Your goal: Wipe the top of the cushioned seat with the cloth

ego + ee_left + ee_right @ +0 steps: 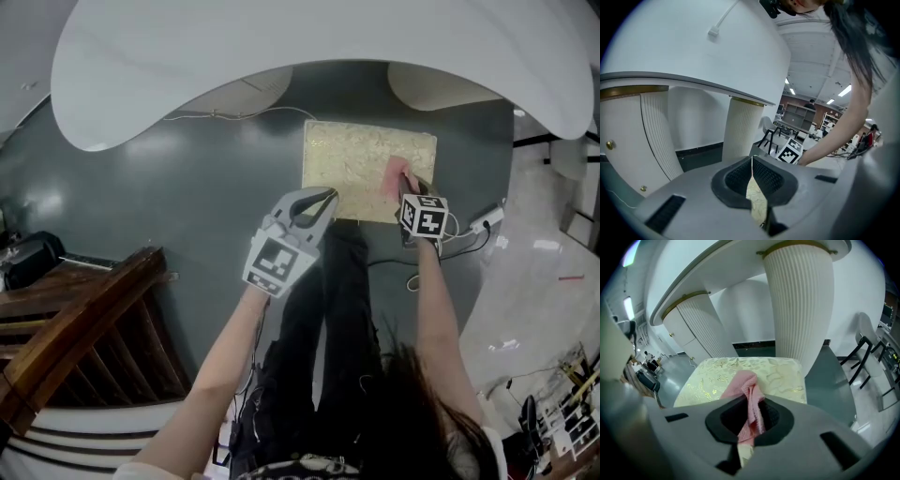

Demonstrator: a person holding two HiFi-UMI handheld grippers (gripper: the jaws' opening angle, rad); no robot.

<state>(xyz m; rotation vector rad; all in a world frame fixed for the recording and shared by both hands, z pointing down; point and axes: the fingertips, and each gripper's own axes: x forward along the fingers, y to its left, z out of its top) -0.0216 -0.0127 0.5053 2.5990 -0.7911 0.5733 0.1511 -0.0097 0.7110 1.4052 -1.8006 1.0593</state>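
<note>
Right gripper (751, 417) is clamped on the pink cloth (746, 383). The cloth bunches out past the jaws and its free end lies on the cushioned seat (783, 369), on the seat's near right part as we look down. Left gripper (752, 183) has its jaws together on nothing, with only a sliver of the seat's pattern showing through the slit. It hangs over the seat's near left corner, apart from the cloth. We read this as the wiping step itself, with the cloth on top of the seat; we can't tell from the fabric how much has been covered. The next move calls for pressing the cloth down and dragging it toward the seat's left and far edges, with a firm grip so it doesn't slip out. The bunched cloth makes a small contact patch, so we expect several passes. A power strip (484, 220) and cords lie on the floor just right of the seat. Dark wooden furniture (89, 314) sits well to the seat's left, and a thin cable (225, 114) runs beyond its far left corner. In the way: a fluted pedestal (799, 301) stands right behind the seat's far edge, and the white tabletop (281, 56) overhangs beyond it. We judge both limit far-side stroke and headroom.
</note>
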